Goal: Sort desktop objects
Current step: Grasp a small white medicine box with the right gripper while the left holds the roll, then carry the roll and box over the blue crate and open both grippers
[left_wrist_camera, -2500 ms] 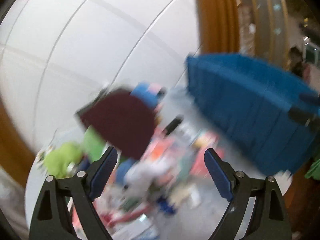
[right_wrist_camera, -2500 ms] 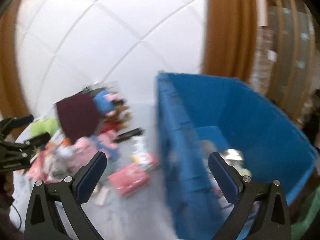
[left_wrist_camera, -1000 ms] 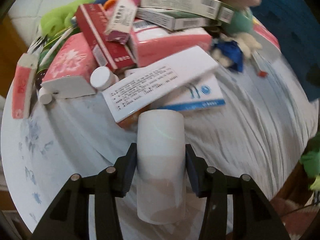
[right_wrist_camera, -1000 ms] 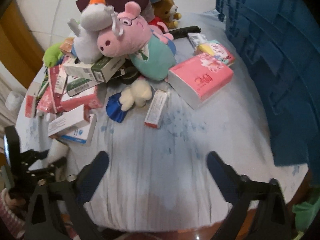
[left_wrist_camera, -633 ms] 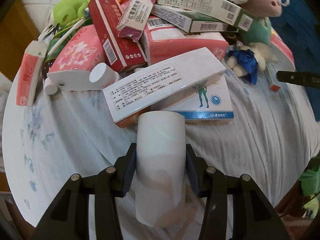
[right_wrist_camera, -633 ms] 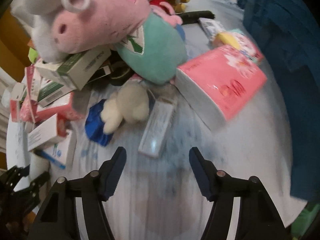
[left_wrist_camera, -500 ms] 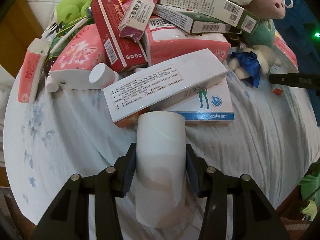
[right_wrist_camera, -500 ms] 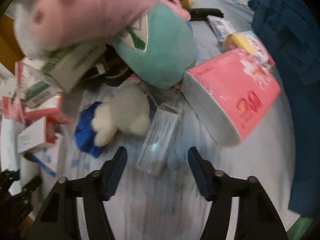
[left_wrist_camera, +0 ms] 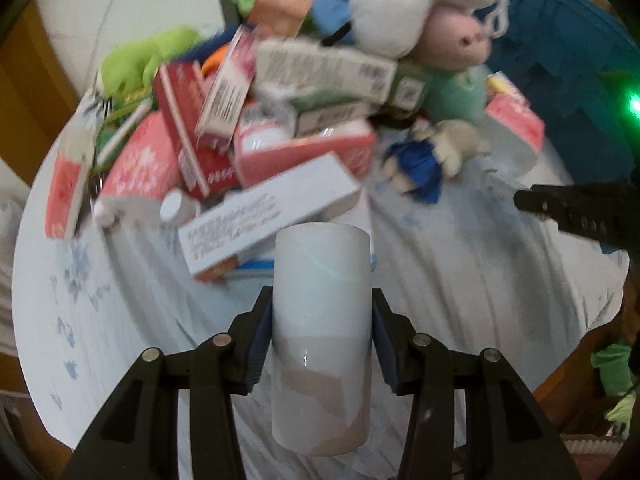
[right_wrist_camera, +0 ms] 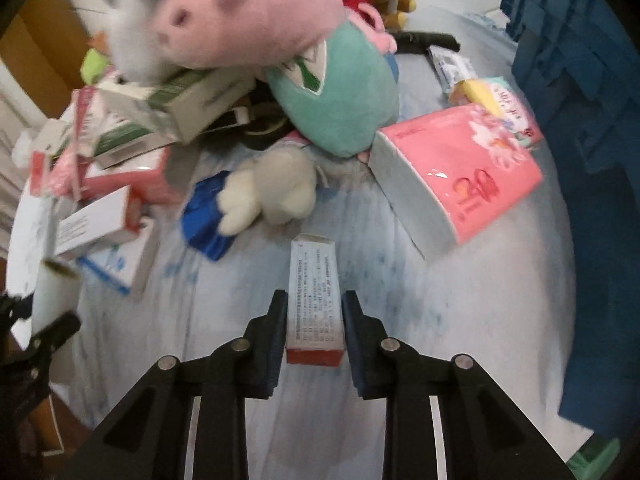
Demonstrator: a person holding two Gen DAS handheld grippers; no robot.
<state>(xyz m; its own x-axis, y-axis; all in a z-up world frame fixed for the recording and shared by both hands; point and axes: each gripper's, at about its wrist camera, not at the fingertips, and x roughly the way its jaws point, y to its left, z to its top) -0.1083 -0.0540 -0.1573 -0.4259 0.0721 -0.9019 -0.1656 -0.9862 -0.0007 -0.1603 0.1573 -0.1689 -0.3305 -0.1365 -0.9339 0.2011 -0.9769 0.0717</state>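
A blue crate (right_wrist_camera: 580, 112) is standing at the right edge of the cloth-covered table (right_wrist_camera: 460, 320). Left of it, a pink pig plush (right_wrist_camera: 288, 40) is lying on a far heap of cartons, with a pink tissue pack (right_wrist_camera: 460, 176) just right of it and a small white plush (right_wrist_camera: 272, 192) near the middle. The left gripper (left_wrist_camera: 320, 320) is clamping a white roll (left_wrist_camera: 320, 320) above the table's near left side, jaws pressed to its sides. The right gripper (right_wrist_camera: 314, 316) is squeezing a narrow box (right_wrist_camera: 314, 300) near the table's middle, jaws nearly closed against it.
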